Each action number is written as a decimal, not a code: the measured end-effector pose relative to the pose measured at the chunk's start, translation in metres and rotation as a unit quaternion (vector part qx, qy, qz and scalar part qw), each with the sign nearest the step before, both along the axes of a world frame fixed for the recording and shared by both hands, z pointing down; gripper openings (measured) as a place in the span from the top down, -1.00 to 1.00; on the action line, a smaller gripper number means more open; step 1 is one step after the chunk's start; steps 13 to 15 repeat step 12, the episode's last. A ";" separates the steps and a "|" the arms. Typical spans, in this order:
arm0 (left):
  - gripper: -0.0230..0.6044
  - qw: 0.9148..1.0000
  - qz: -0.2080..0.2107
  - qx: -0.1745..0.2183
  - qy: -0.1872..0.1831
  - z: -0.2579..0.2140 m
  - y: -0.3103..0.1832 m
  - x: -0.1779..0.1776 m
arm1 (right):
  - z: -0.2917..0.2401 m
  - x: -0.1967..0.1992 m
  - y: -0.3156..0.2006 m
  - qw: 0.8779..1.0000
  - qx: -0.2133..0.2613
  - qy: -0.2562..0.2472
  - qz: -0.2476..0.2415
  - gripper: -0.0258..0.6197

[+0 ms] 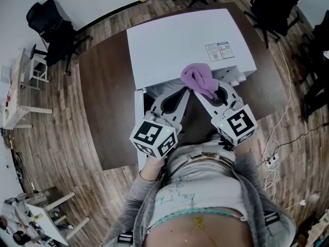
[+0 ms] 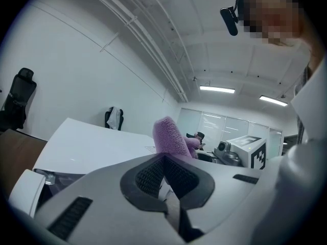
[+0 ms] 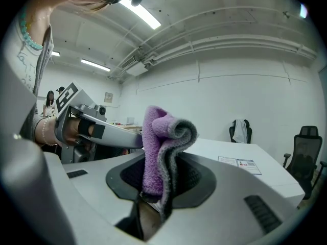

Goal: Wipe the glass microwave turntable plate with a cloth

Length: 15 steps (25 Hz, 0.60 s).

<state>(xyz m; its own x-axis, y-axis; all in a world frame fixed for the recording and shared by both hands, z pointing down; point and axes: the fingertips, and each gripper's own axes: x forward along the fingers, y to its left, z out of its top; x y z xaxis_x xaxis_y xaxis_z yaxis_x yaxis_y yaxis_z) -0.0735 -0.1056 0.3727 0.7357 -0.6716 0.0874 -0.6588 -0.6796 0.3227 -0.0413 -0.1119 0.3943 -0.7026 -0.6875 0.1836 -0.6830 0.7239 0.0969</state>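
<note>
Clamping the purple cloth (image 3: 162, 147), evidently soft and light, by its lower fold, the right gripper (image 3: 161, 185) holds it upright; the left gripper (image 2: 164, 162), closed and empty, sits just beside. Glass plate not in view.

Cloth (image 1: 198, 78) in right tongs (image 1: 206, 92) — at microwave's (image 1: 180, 42) front.

Print on the label (image 1: 220, 51) atop the white microwave (image 1: 175, 45) is too small to read, its front largely hidden behind the left hand-held gripper (image 2: 164, 162) and right hand-held gripper (image 3: 158, 188), the latter's jaws swallowing the lower end of the purple cloth (image 3: 156, 147)
</note>
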 end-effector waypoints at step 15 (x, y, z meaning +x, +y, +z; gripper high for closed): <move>0.89 1.000 0.006 -0.002 -0.006 0.003 0.001 0.004 | 0.000 0.000 0.001 1.000 0.003 0.000 -0.007 0.55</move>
